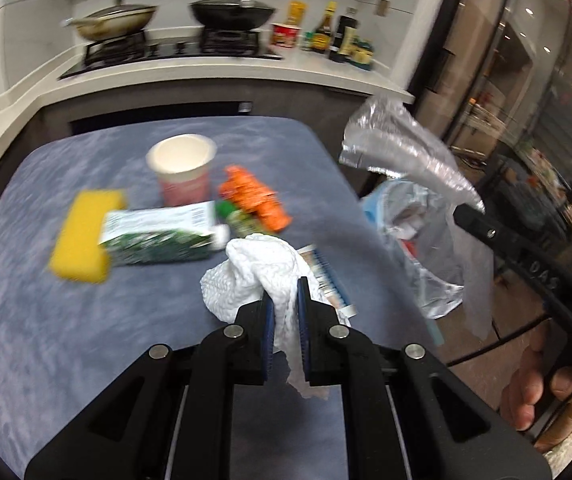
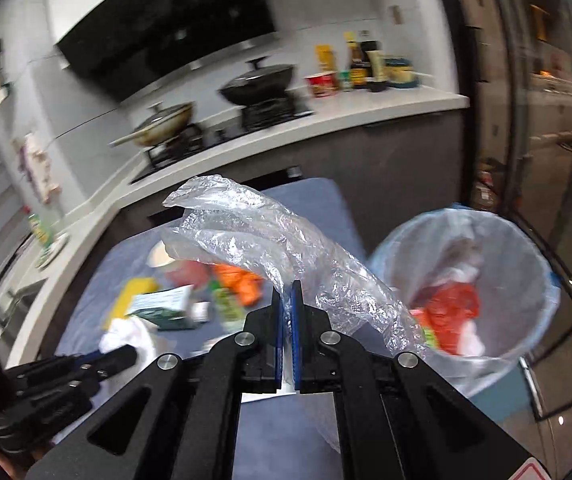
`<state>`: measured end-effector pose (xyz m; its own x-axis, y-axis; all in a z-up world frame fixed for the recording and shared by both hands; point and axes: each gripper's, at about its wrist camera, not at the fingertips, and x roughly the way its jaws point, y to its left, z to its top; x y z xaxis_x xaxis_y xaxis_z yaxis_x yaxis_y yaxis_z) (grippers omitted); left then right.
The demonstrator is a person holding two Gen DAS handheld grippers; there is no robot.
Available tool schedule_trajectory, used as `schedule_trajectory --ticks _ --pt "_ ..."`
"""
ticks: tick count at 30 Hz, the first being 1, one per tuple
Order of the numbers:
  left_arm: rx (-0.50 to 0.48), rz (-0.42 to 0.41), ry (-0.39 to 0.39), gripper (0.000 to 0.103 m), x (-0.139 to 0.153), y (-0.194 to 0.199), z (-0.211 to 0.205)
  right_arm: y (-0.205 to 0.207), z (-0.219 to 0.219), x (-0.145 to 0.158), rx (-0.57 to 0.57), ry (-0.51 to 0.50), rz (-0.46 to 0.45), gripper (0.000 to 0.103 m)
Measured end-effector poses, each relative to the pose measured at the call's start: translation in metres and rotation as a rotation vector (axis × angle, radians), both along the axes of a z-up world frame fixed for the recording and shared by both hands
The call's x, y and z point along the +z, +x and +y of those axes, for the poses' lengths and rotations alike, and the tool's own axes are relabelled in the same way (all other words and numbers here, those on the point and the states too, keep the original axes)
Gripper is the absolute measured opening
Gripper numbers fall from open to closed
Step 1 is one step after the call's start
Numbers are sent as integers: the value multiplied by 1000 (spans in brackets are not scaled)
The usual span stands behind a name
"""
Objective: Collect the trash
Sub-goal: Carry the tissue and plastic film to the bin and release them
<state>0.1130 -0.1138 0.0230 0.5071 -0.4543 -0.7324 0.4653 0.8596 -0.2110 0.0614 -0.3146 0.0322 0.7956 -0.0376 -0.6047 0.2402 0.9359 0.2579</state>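
Tissue [image 1: 257, 276]: white, crumpled, pinched in left gripper [image 1: 286, 304], above the table [image 1: 45, 320].
Bag [image 2: 269, 240]: clear plastic, clamped in right gripper [image 2: 287, 300].
Bin [image 2: 526, 264]: lined, beside table, red and white scraps inside.
Table: cup [image 1: 183, 168], sponge [image 1: 85, 236], wrappers.

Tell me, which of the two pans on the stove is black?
The right-hand wok, under a dark lid. The left one is pale brown with a glass lid.

Behind your blue surface [image 1: 45, 320] runs a white kitchen counter [image 1: 213, 70] with a gas hob [image 1: 165, 50]. On it you have a tan lidded wok [image 1: 113, 20] beside a black lidded wok [image 1: 231, 10]. Sauce bottles [image 1: 336, 34] cluster at the hob's right.
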Motion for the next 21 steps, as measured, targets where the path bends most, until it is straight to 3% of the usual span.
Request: schedule_trajectory --ticks 10,14,21 --pt "-274 -37 -37 10 2 10 -160 -2 -111 -43 -257 -26 138 4" --pt "-327 -19 -7 10 -14 20 -215 4 -141 -63 -292 -18 182 4" --pt "-350 11 53 10 -49 31 -264 16 -170 -96 -299 20 235 4"
